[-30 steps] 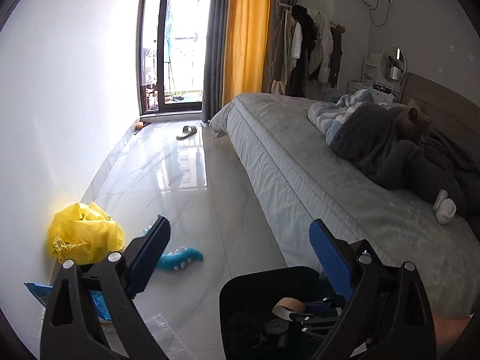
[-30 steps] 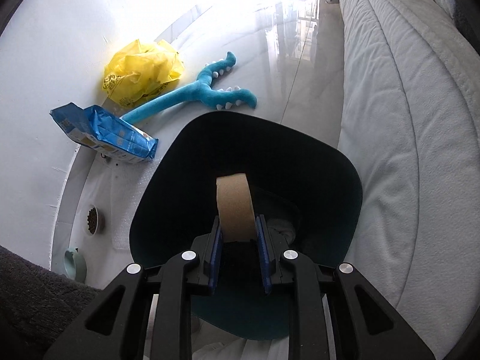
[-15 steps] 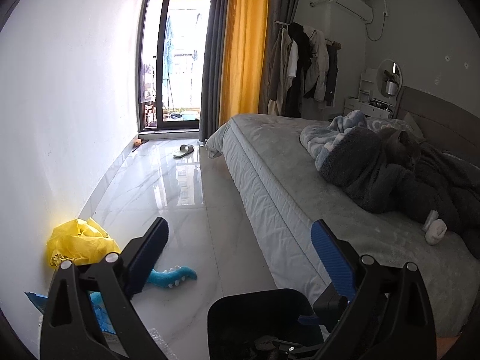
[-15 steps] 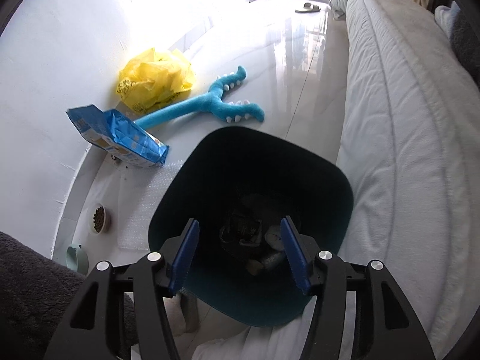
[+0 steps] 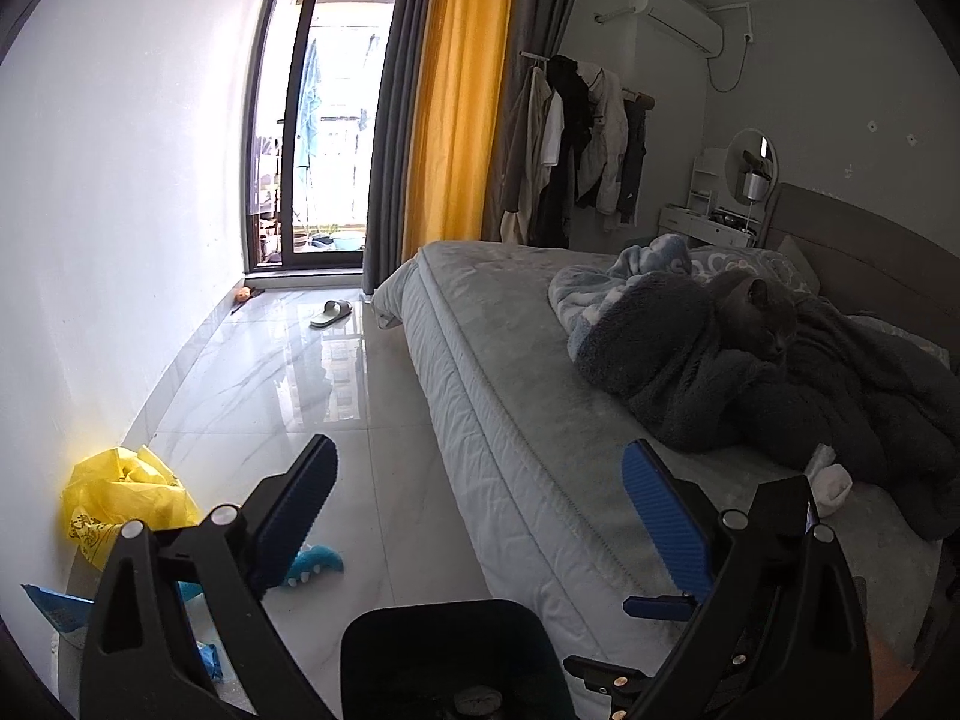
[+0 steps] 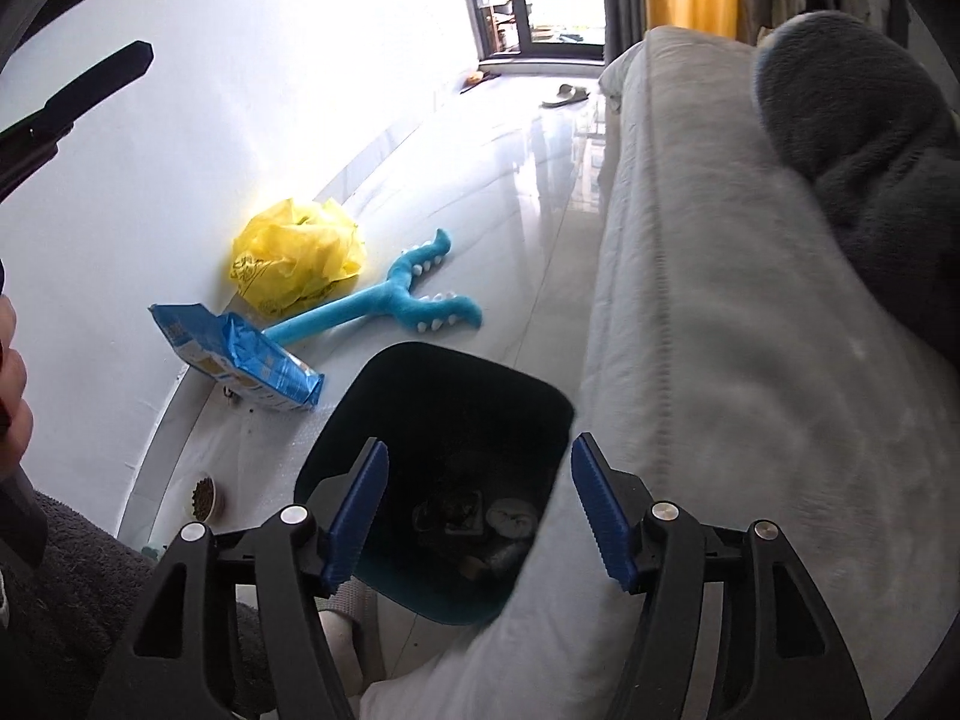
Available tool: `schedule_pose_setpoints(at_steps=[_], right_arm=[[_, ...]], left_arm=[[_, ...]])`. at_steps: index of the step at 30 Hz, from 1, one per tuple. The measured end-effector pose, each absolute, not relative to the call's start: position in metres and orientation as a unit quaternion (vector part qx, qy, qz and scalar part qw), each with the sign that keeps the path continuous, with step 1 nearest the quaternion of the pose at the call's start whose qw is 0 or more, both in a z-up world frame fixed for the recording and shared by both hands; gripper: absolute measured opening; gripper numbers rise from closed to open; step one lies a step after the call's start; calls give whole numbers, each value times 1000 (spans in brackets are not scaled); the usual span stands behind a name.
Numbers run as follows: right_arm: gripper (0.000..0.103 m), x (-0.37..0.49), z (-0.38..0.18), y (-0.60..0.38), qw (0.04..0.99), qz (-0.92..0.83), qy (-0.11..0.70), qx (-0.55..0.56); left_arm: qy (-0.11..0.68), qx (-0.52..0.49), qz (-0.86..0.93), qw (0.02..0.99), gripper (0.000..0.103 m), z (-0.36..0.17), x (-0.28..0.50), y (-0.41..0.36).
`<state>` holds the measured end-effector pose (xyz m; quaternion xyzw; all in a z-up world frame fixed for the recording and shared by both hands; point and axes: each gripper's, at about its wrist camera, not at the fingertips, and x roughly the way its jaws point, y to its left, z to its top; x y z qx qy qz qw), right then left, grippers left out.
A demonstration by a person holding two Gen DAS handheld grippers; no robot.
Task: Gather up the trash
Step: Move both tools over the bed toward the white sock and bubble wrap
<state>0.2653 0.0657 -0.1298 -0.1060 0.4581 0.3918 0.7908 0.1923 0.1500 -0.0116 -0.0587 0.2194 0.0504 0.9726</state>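
A black trash bin (image 6: pixel 384 396) stands on the floor beside the bed, with several pieces of trash at its bottom. My right gripper (image 6: pixel 477 504) is open and empty above the bin's near rim. My left gripper (image 5: pixel 480 492) is open and empty, raised over the floor, with the bin's rim (image 5: pixel 444 615) below it. A crumpled yellow plastic bag (image 6: pixel 300 255) lies by the wall; it also shows in the left wrist view (image 5: pixel 120 498). A blue snack bag (image 6: pixel 234 360) lies next to it.
A blue plush toy (image 6: pixel 384 306) lies on the tiled floor. The grey bed (image 6: pixel 720 324) runs along the right, with blankets and a grey cat (image 5: pixel 756 312) on it. A small bowl (image 6: pixel 204 495) sits by the wall. A slipper (image 5: pixel 331 313) lies near the balcony door.
My right gripper opened and dropped the brown tape roll into the bin, then lifted back. Both cameras rose and tilted up.
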Motion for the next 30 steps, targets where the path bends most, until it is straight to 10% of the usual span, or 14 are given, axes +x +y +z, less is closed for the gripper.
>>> schedule_pose_setpoints(at_steps=[30], right_arm=[[70, 323, -98, -103, 879, 228, 409, -94]], left_arm=[[270, -31, -34, 962, 97, -44, 269, 51]])
